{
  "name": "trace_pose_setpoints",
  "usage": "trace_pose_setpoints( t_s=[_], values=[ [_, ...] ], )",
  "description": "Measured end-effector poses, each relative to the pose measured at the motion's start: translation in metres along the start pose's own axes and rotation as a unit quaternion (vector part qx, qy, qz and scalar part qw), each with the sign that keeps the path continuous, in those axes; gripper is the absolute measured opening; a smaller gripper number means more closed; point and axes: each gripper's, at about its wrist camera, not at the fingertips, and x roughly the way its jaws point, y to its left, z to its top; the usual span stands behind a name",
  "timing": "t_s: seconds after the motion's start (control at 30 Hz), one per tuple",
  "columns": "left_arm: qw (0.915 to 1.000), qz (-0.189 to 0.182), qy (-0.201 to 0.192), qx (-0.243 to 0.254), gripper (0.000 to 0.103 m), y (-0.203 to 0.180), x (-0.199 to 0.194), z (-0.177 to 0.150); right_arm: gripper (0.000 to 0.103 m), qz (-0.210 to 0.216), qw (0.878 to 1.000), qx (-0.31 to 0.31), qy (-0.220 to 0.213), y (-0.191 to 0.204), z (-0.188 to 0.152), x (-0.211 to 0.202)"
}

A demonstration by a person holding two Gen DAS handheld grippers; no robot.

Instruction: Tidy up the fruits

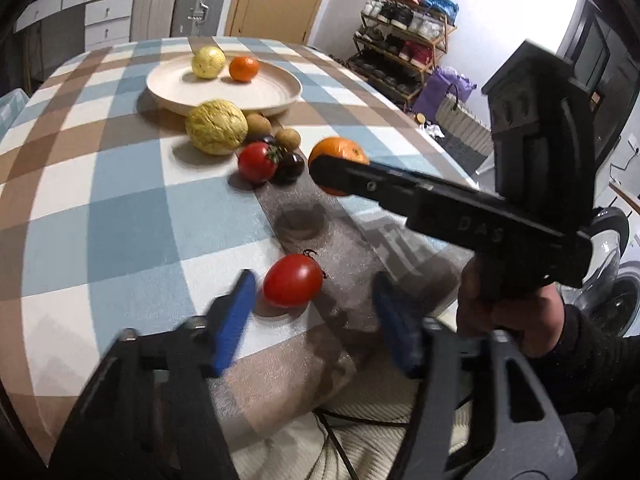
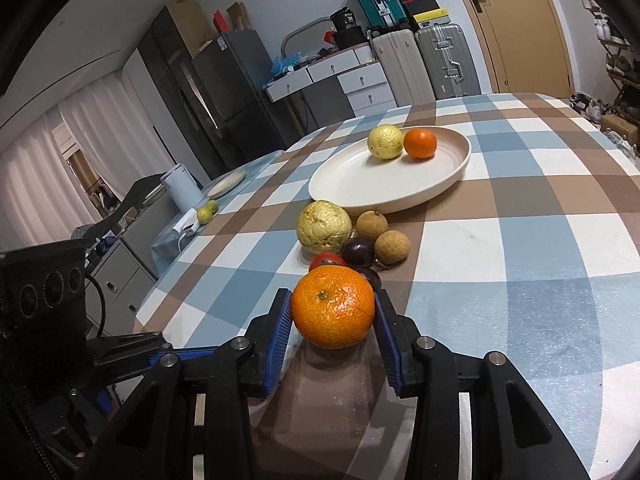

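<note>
While the left gripper (image 1: 316, 312) hangs low over the checked tablecloth (image 1: 120, 208) with its blue fingers (image 1: 236, 316) spread wide and gripping nothing, a red tomato (image 1: 293, 280) lies on the cloth between them, nearer the left one. Farther right, the right gripper (image 2: 332, 330) has its pads pressed against both sides of an orange (image 2: 333, 307) — held just above the cloth. Beyond it sit the loose fruits and, farther back, the cream plate (image 2: 360, 192) with a yellow fruit (image 2: 385, 141) and a small orange (image 2: 419, 143) — side by side.
</note>
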Motion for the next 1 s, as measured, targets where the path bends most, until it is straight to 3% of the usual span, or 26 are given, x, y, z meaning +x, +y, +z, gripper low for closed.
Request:
trace_pose_setpoints(
  t_s=[0.1, 0.53, 0.77, 1.0],
  values=[
    [0.9999, 0.0, 0.013, 0.006, 0.026, -0.001, 0.009, 0.0, 0.041, -0.001, 1.0, 0.0, -0.002, -0.002, 0.0, -0.003],
    [0.9995, 0.002, -0.026, -0.016, 0.025, 0.018, -0.008, 0.015, 0.041, 0.003, 1.0, 0.004, -0.001, -0.009, 0.003, -0.003],
    [0.997, 0.02, -0.066, -0.036, 0.025, 0.05, -0.024, 0.066, 0.041, 0.018, 1.0, 0.004, -0.008, -0.017, 0.033, 0.001],
    [0.9935, 0.039, -0.097, -0.045, 0.025, 0.086, -0.02, 0.138, 0.041, 0.028, 1.0, -0.007, -0.005, -0.03, 0.089, 0.018]
  ],
)
